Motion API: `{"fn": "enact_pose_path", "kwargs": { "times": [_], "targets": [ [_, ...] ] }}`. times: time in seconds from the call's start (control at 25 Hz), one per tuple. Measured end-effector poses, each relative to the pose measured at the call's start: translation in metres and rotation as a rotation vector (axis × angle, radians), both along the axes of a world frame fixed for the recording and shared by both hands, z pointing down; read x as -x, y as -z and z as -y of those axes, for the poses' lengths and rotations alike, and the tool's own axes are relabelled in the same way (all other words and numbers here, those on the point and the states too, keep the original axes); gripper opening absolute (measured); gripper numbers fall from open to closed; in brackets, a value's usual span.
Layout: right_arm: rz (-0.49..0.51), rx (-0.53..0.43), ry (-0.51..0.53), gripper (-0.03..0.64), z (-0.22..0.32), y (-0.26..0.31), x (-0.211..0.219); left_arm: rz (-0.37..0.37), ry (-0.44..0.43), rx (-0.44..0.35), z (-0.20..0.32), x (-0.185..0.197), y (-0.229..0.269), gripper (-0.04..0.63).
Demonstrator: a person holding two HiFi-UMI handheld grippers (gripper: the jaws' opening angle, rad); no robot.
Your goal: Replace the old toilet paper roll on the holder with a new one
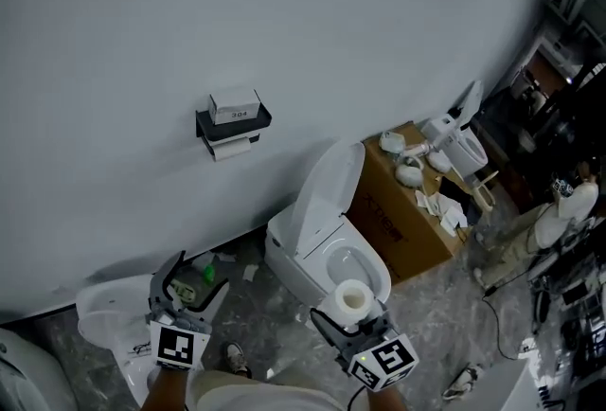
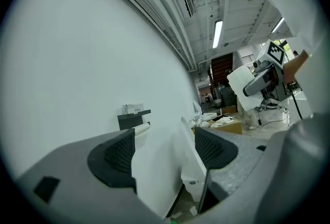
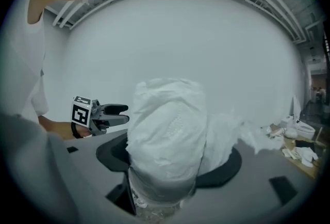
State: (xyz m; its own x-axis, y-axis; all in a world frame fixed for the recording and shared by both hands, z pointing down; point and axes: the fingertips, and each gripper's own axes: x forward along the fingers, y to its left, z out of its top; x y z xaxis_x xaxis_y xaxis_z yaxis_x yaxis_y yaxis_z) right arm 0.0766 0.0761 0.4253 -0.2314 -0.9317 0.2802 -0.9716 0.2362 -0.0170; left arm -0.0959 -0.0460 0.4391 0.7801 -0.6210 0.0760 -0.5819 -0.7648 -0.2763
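Head view: the new roll point(image 1: 352, 301) is clamped in the right gripper point(image 1: 352, 312), the left gripper point(image 1: 196, 278) is held wide and empty, and the black holder point(image 1: 233, 121) with the old roll point(image 1: 230, 148) is seen on the wall well ahead of both. Left gripper view: nothing is caught between the ribbed pads point(image 2: 119, 153). Right gripper view: the roll is judged light, squashy and crinkled, so it is best gripped gently across the wound body, not by the loose tail point(image 3: 234, 132).

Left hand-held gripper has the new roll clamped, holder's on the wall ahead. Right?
Not quite. The new roll sits clamped between the jaws of the right hand-held gripper, as the right gripper view shows. The left hand-held gripper is open with nothing between its jaws. The holder is on the wall ahead.
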Motion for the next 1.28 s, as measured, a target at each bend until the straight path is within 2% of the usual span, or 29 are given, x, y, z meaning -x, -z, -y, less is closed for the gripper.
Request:
{"fn": "enact_pose_path", "kwargs": {
  "times": [0.28,0.52,0.68,0.84,1.08,1.2,1.28],
  "targets": [
    [0.01,0.042,0.037,0.325,0.053,-0.012,0.003,-0.002,-0.013,0.022,0.034,-0.019,-0.005,0.348],
    [0.031,0.024,0.129,0.325,0.106,-0.016,-0.001,0.04,0.05,0.012,0.064,-0.024,-0.009,0.348],
    [0.073,0.0,0.178,0.325,0.145,-0.012,-0.02,0.056,0.104,0.008,0.085,-0.042,-0.013,0.348],
    [0.103,-0.033,0.229,0.325,0.183,-0.002,-0.043,0.181,0.13,-0.049,0.112,-0.073,-0.01,0.348],
    [0.131,-0.025,0.309,0.325,0.221,-0.01,-0.065,0.47,0.155,-0.15,0.168,-0.119,-0.027,0.347],
    [0.146,-0.032,0.336,0.325,0.235,-0.014,-0.077,0.592,0.186,-0.172,0.195,-0.131,-0.038,0.347],
    [0.16,-0.029,0.349,0.325,0.242,-0.016,-0.083,0.648,0.213,-0.172,0.211,-0.136,-0.046,0.347]
  ]
}}
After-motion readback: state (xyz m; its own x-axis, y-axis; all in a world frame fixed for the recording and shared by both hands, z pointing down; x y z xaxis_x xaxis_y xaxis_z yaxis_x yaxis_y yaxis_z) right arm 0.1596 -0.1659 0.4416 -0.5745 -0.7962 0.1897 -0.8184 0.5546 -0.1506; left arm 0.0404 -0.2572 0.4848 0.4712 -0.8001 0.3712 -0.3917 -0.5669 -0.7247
